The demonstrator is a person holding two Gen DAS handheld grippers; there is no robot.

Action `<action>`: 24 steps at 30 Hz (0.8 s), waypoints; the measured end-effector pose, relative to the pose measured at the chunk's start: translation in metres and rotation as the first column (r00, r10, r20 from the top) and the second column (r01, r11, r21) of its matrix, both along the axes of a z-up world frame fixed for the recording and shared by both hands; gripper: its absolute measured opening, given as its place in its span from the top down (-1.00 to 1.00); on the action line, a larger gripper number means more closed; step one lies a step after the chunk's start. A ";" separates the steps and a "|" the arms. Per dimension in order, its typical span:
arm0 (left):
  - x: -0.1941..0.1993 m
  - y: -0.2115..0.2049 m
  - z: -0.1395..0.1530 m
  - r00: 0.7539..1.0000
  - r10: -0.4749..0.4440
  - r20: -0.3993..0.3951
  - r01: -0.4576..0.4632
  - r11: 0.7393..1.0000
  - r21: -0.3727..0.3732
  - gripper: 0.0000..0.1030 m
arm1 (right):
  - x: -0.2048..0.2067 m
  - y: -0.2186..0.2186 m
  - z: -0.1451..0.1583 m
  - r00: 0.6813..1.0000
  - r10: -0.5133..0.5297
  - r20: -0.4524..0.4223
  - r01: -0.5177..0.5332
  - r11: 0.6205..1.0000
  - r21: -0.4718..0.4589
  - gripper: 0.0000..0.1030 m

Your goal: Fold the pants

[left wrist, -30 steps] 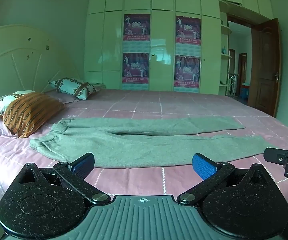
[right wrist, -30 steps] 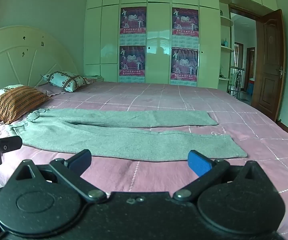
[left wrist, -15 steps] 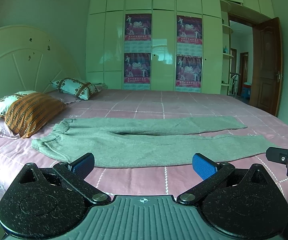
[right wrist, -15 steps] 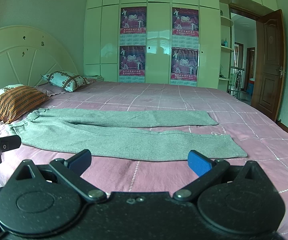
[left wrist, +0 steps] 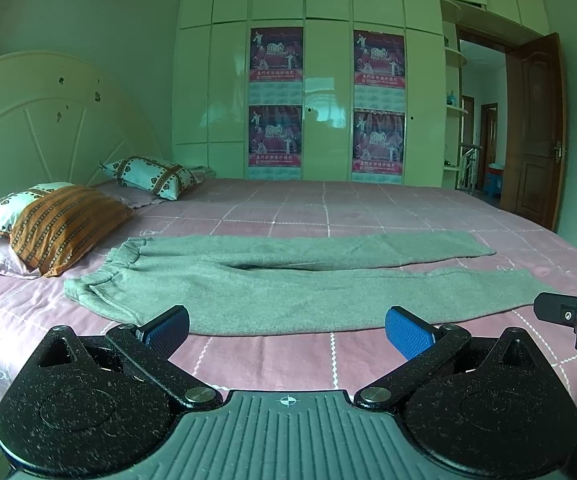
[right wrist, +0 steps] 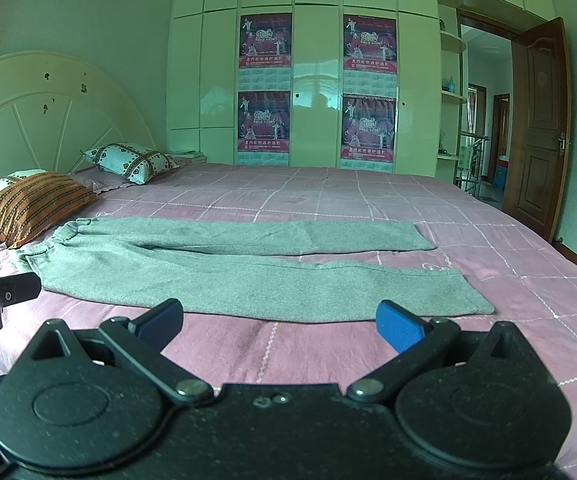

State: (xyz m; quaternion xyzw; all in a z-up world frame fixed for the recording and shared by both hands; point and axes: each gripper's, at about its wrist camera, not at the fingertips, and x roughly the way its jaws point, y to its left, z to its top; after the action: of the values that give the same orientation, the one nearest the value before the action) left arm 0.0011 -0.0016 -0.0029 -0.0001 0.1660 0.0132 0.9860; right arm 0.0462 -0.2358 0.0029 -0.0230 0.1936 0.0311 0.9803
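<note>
Pants (left wrist: 288, 284) lie flat on the bed (left wrist: 328, 208), long axis across your view: waistband left by the pillows (left wrist: 64, 224), cuffs right. Left tool (left wrist: 286, 326) sits nearer the waistband, right tool (right wrist: 278, 322) nearer the cuffs. Both are spread wide, holding nothing, just short of the near leg's edge.

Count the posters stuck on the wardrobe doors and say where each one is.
4. Left door: upper poster, lower poster. Right door: upper poster, lower poster. All are on the wardrobe beyond the bed; none looks hidden.
</note>
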 end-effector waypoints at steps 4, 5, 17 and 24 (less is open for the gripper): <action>0.001 -0.001 0.001 1.000 -0.001 -0.001 0.001 1.000 0.000 -1.00 | 0.000 0.000 0.000 1.000 0.000 0.001 0.000 1.000 0.001 -0.89; 0.001 0.000 0.001 1.000 0.000 0.000 0.000 1.000 0.000 -1.00 | 0.001 0.000 0.000 1.000 0.000 0.000 0.000 1.000 0.000 -0.89; 0.004 -0.001 0.001 1.000 0.002 -0.003 -0.002 1.000 0.003 -1.00 | 0.002 0.000 -0.001 1.000 0.001 -0.004 -0.001 1.000 -0.001 -0.89; 0.004 -0.001 0.000 1.000 0.001 -0.002 -0.001 1.000 0.004 -1.00 | 0.002 0.000 -0.001 1.000 0.001 -0.004 -0.001 1.000 -0.002 -0.89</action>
State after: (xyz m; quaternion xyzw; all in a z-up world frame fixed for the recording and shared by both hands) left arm 0.0051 -0.0024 -0.0034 0.0018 0.1671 0.0141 0.9858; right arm 0.0484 -0.2357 0.0018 -0.0243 0.1954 0.0313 0.9799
